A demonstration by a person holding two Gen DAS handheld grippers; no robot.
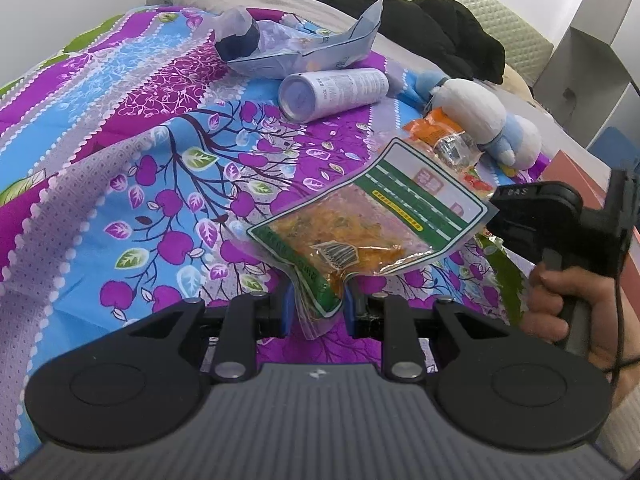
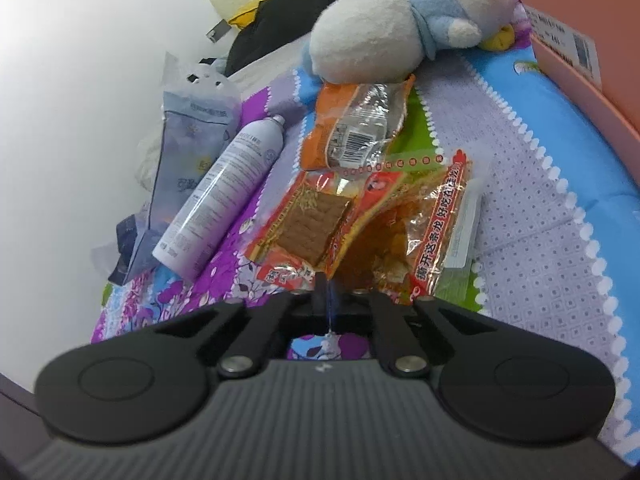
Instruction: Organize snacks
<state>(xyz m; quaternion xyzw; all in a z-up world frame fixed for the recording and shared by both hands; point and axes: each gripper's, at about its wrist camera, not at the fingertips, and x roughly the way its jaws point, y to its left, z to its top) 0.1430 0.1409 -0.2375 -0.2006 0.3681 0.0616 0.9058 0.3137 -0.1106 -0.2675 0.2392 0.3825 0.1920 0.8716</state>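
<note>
Left gripper [image 1: 317, 312] pinches the clear green-edged pouch of orange snack [image 1: 360, 236] above the floral quilt [image 1: 120, 184], right gripper [image 2: 325, 280] pressed shut on the red-and-gold snack packet [image 2: 360, 224], while the orange wrapper [image 2: 356, 128] lies loose, so sorting seems barely begun.

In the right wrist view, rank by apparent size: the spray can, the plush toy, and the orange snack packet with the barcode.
1. plush toy, partly cut off at the top edge.
2. spray can, close behind; it lies nearer the camera, so this order is unsure.
3. orange snack packet, clearly smallest.
</note>
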